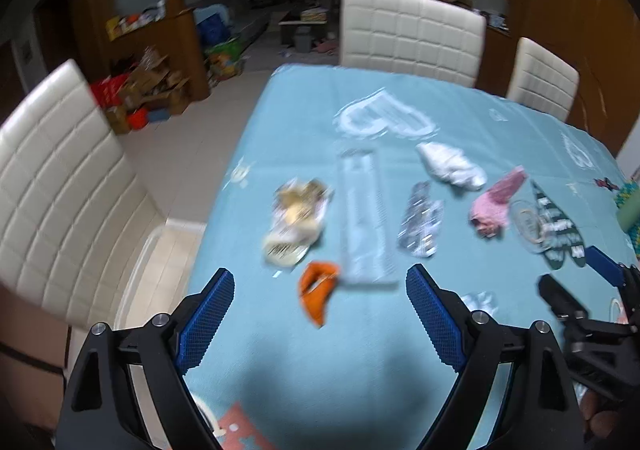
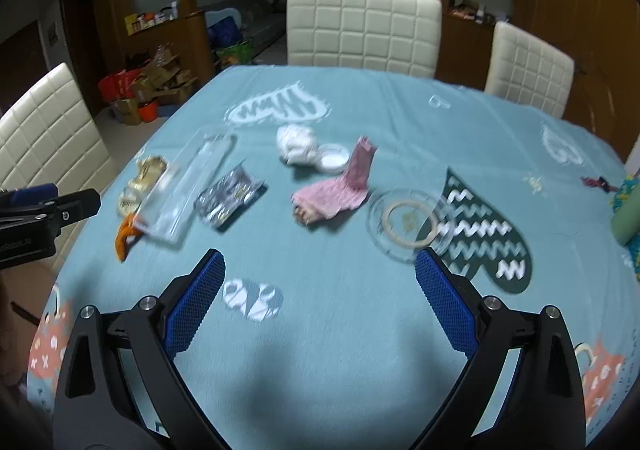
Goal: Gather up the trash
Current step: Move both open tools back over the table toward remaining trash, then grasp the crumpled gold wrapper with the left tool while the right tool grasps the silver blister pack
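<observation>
Jaws spread wide and empty, the left gripper (image 1: 320, 314) and right gripper (image 2: 320, 290) hover over a blue-clothed table (image 2: 360, 330) with nothing yet collected. Litter lies across its middle: an orange scrap (image 1: 318, 290), clear plastic tray (image 1: 362, 218), foil wrapper (image 2: 228, 196), white tissue (image 2: 296, 144), pink packet (image 2: 340, 190)

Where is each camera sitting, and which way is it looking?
Left wrist: sits on the left gripper, looking down across the blue tablecloth toward an orange scrap; own open blue fingers show, with the right gripper at the edge.
Right wrist: sits on the right gripper, facing the pink wrapper and glass ashtray; own open fingers show.
Shared: table, trash, white chairs.
</observation>
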A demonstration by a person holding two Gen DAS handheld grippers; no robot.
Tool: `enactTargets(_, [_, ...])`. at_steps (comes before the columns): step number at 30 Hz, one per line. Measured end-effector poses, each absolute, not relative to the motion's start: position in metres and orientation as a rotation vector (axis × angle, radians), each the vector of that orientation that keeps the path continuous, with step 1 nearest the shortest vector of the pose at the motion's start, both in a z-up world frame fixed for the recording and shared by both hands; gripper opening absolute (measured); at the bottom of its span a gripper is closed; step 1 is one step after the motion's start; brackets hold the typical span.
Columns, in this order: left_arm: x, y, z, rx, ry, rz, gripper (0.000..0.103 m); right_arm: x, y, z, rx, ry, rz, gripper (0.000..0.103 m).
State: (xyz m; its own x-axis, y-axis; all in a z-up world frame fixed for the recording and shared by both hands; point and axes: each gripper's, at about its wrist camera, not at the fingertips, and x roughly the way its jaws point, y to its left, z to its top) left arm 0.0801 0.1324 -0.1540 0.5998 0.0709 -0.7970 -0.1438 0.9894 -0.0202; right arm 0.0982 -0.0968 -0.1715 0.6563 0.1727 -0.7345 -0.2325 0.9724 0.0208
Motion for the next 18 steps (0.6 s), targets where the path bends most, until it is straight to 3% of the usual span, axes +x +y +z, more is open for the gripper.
enactTargets(9, [0.095, 0.161, -0.196, -0.127, 0.973, 0.184, 0.086, 0.144, -0.062, -0.182, -0.117, 0.849, 0.293, 0.095])
enactTargets(18, [0.146, 0.183, -0.200, -0.131, 0.962, 0.195, 0.086, 0.188, -0.005, -0.191, -0.122, 0.866, 0.382, 0.094])
